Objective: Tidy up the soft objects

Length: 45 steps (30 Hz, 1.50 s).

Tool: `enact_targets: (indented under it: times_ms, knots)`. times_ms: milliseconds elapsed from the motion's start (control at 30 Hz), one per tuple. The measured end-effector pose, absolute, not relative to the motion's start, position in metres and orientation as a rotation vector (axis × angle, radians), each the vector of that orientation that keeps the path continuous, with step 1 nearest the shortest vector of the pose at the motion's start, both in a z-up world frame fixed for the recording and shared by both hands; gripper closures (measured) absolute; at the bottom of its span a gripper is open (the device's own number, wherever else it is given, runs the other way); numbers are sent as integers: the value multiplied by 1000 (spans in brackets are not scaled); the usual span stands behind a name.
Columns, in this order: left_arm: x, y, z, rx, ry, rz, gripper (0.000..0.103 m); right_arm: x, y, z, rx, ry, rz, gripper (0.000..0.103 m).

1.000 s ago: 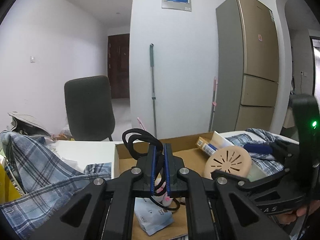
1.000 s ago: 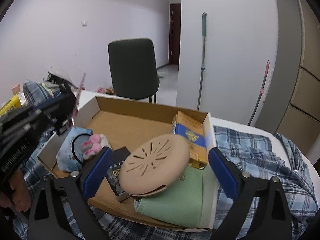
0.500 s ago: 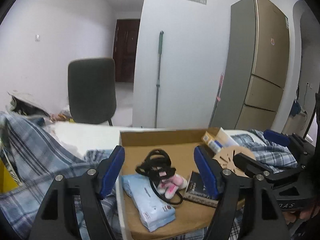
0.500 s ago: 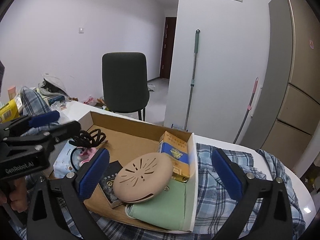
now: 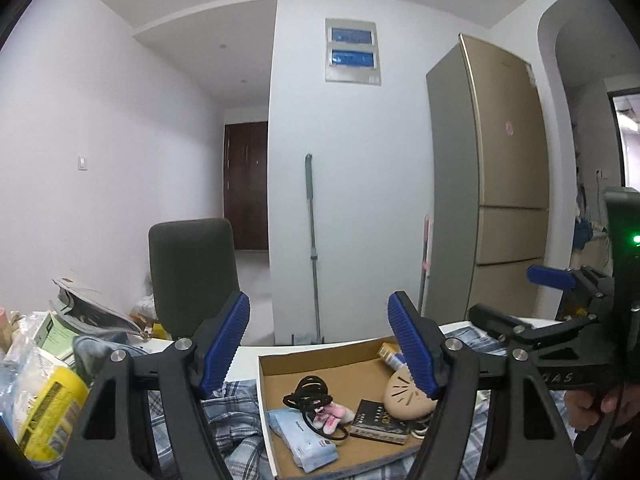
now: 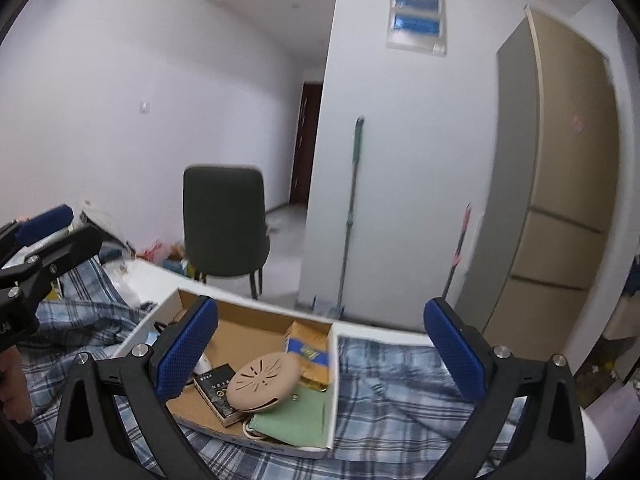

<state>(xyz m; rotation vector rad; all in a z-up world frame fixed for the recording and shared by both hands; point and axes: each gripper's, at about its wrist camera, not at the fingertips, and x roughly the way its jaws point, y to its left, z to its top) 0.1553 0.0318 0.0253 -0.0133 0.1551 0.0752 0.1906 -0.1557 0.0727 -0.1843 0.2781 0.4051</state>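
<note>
From the left wrist, the left gripper stood with its jaws wide apart and nothing between its blue pads, raised above the cardboard box. Inside lay black hair bands with a pink plush charm, touching a pale blue tissue pack; beside them were a black booklet and a beige round pouch. The right gripper showed at the right edge.

From the right wrist, the right gripper was spread wide and empty, its jaws having just been opening. Below, the box rested on plaid cloth, holding the pouch over a green cloth.
</note>
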Motion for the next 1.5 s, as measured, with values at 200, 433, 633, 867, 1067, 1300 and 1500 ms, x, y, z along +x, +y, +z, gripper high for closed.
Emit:
enact_targets:
  times_ms: [200,433,633,867,1067,1300,1500]
  knots:
    - [117,32,45,-36,121,59,26,152,-188,100,-79,223,382,0]
    - [69,27,65,-30,48,62,8,114,-209,117,-50,179,367,0]
    - [19,19,71,-26,-4,48,0,84,-223,126,7,166,388,0]
    - [-12,13,66,-19,-35,30,0,65,-223,114,-7,145,366,0]
    - [-14,18,46,-31,-27,46,0,59,-226,90,-8,141,383,0]
    - [-2,23,22,-55,30,33,0,62,-229,60,-21,124,354,0]
    - [4,21,7,-37,46,40,0,63,-230,42,-46,106,344,0]
